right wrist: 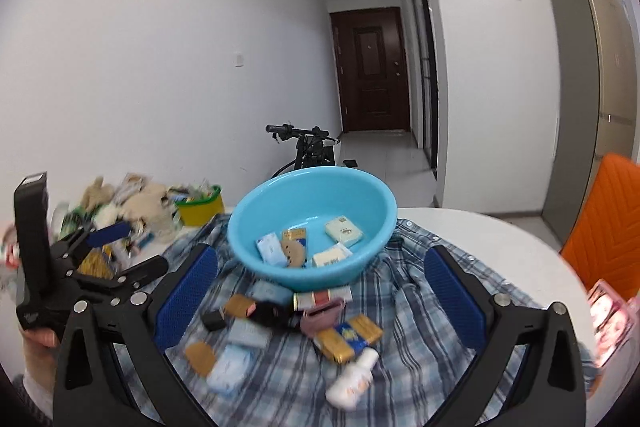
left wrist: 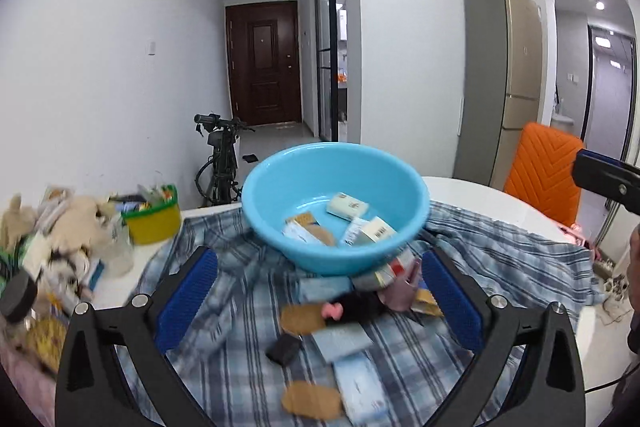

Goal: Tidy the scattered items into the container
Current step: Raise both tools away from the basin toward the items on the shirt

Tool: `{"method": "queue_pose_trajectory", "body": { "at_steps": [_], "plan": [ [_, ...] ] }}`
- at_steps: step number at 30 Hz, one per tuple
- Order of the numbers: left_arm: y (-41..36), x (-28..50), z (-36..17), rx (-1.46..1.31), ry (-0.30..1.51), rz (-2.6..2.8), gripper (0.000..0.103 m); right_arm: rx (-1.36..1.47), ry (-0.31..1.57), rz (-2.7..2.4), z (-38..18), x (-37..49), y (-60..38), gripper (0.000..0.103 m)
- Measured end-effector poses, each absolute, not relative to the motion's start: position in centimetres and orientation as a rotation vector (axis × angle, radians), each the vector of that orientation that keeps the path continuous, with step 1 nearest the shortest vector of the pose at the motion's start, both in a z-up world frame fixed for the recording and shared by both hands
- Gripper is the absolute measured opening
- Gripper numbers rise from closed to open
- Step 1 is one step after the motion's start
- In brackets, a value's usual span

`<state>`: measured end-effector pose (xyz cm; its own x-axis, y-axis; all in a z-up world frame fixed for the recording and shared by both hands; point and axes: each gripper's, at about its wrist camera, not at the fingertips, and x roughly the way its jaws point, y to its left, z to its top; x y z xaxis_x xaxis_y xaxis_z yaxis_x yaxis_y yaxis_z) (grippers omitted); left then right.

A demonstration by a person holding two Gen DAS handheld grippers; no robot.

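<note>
A light blue basin (left wrist: 280,187) (right wrist: 260,211) stands on a blue plaid cloth (left wrist: 224,367) (right wrist: 400,367) and holds several small packets. In front of it lie scattered items: brown oval pads (left wrist: 302,319), a black block (left wrist: 284,349), white-blue packets (left wrist: 360,387), a pink pouch (right wrist: 322,317), a yellow-blue packet (right wrist: 348,337) and a white tube (right wrist: 354,383). My left gripper (left wrist: 320,299) hangs open over these items with nothing between its pads. My right gripper (right wrist: 320,295) is open too, above the same heap. The left gripper (right wrist: 128,251) also shows at the left of the right wrist view.
A yellow-green basket (left wrist: 154,223) (right wrist: 200,207) and a pile of plush toys and packets (left wrist: 60,239) crowd the table's left side. An orange chair (left wrist: 544,171) stands at the right. A bicycle (left wrist: 220,155) is behind the table. The white table (right wrist: 500,239) shows bare right of the cloth.
</note>
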<state>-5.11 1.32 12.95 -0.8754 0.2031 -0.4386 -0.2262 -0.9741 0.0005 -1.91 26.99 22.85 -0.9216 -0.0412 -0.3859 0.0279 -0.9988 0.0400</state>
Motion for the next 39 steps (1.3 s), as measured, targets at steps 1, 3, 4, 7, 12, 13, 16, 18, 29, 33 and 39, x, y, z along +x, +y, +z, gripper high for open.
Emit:
{"method": "queue_pose_trajectory", "body": {
  "at_steps": [1,3,4,7,12,13,16,18,29,33,39],
  "plan": [
    [1.3,-4.1,12.9,-0.644,0.059,2.845,0.103,0.589,-0.016,-3.052,22.9,-0.7,26.5,0.103],
    [1.3,-2.3,12.8,-0.604,0.019,2.849,0.103,0.522,0.044,-3.07,22.9,1.3,25.5,0.103],
    [1.4,-1.8,12.7,-0.601,0.009,2.849,0.103,0.502,0.068,-3.078,22.7,2.1,25.1,0.103],
    [1.9,-1.5,12.5,-0.65,0.007,2.806,0.103,0.468,0.103,-3.087,22.1,3.3,24.5,0.103],
    [1.9,-0.9,12.8,-0.617,-0.034,2.808,0.103,0.424,0.13,-3.133,21.9,4.1,24.6,0.103],
    [1.8,-0.5,13.0,-0.583,-0.037,2.818,0.103,0.432,0.142,-3.148,21.9,4.0,24.7,0.103],
    [1.4,0.4,13.6,-0.528,-0.061,2.844,0.103,0.421,0.18,-3.193,22.0,4.3,24.9,0.103],
    [1.5,0.6,13.7,-0.509,-0.049,2.866,0.103,0.404,0.185,-3.207,22.1,4.8,25.1,0.103],
    [0.2,0.1,11.8,-0.55,-0.147,2.832,0.103,0.459,0.124,-3.209,20.2,5.1,26.3,0.103],
    [0.6,0.0,9.8,-0.63,-0.094,2.812,0.103,0.546,0.093,-3.208,18.1,4.7,26.9,0.103],
    [0.8,1.3,5.0,-0.691,-0.079,2.816,0.103,0.617,0.171,-3.237,14.2,5.3,26.3,0.103]
  ]
}}
